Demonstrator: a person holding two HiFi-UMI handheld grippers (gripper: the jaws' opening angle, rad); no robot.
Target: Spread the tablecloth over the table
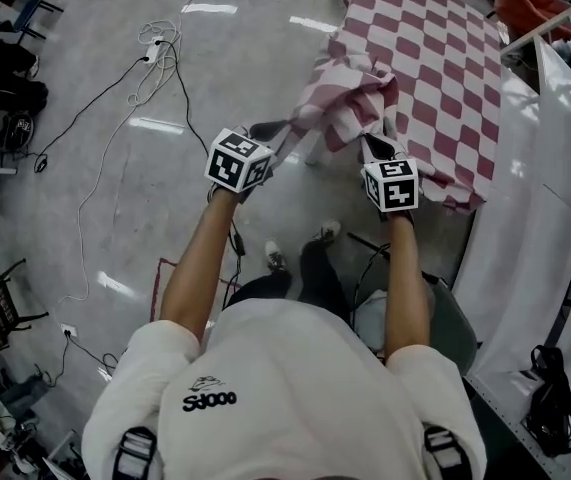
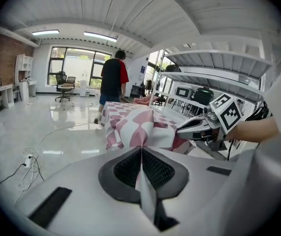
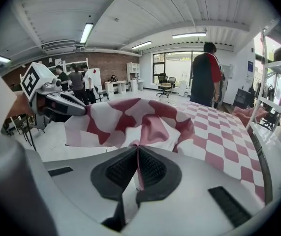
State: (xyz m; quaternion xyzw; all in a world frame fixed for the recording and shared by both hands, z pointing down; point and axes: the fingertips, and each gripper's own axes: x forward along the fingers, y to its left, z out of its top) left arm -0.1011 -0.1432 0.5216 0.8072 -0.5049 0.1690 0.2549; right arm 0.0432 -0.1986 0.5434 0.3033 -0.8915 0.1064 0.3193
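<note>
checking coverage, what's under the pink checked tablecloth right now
The tablecloth drapes over the table and hides its top. Its near end is bunched up, pinched in the left gripper and right gripper, with floor below.

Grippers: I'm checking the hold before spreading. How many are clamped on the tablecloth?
2. The left gripper is shut on the tablecloth at its bunched near edge. The right gripper is shut on that edge just to its right in the head view.
</note>
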